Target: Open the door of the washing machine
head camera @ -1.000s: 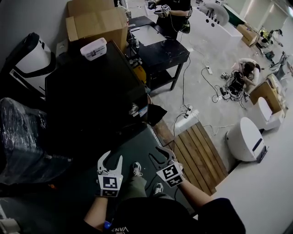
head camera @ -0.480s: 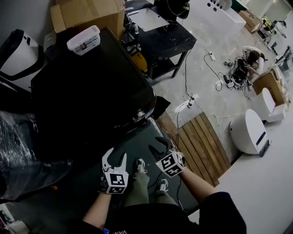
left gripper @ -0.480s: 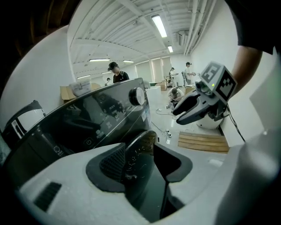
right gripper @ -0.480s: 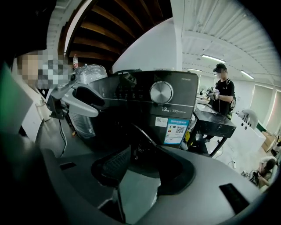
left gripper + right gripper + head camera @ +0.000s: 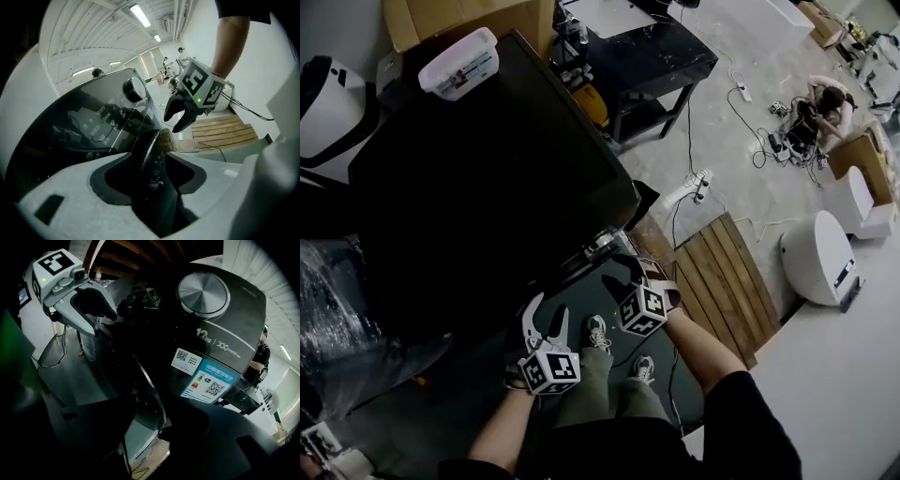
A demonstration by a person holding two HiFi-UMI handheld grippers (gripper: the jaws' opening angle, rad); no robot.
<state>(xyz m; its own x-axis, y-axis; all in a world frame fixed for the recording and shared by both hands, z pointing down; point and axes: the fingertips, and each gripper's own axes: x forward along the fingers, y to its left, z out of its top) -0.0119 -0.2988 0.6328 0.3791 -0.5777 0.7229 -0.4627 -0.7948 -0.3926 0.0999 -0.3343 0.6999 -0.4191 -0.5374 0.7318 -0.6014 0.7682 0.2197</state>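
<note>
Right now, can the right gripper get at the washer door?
Probably yes. The rim of the door stands between the fingers of the right gripper, which are opening and do not press on it. Nothing seems to block the way.

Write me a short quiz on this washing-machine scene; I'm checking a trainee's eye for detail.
1. True or false: the white plastic tub stands on top of the black washing machine.
2. Which lies on the floor beside the machine? A wooden slatted pallet; B red carpet; C metal ladder.
3. What stands between the white left gripper's jaws?
Key: 1 true; 2 A; 3 the machine door's dark round rim; those jaws are opening.
</note>
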